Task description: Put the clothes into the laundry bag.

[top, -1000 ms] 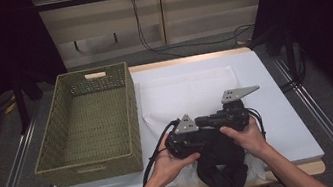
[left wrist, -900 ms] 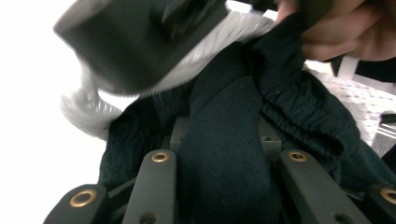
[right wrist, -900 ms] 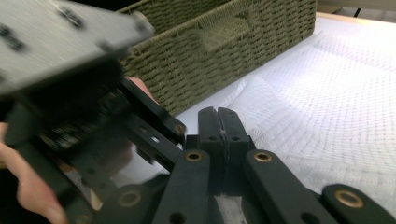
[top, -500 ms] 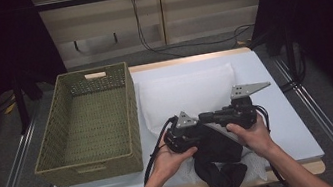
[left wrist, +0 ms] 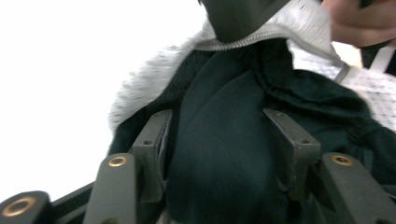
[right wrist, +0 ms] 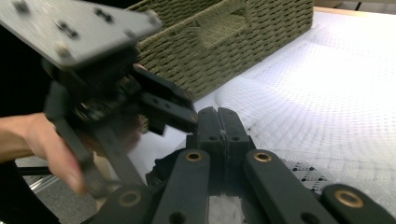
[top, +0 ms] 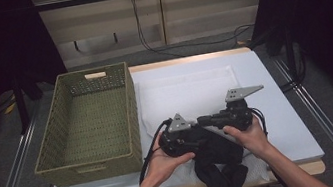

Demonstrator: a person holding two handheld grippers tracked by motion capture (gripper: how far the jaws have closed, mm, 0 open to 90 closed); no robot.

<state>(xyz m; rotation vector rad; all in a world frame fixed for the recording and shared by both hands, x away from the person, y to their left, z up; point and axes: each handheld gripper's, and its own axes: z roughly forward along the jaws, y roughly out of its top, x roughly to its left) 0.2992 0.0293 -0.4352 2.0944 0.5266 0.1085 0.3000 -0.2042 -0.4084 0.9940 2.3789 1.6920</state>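
The left hand-held gripper (left wrist: 219, 154) has just been opening; its jaws stand apart with a fold of dark green cloth (left wrist: 219, 140) between them, the pads no longer pressing it. The right hand-held gripper (right wrist: 218, 123) has its jaws pressed together, a thin edge of the cloth seemingly caught between them. Both meet over the cloth near the worktop's (top: 274, 81) front edge, where it lies bunched on a white mesh mat (top: 189, 90). A woven basket (top: 89, 126) sits along the left edge.

A green woven rectangular basket (top: 89, 123) is sitting on the left of the white-topped table (top: 283, 105); a crumpled black cloth garment (top: 221, 163) is lying right of it, at the near edge.
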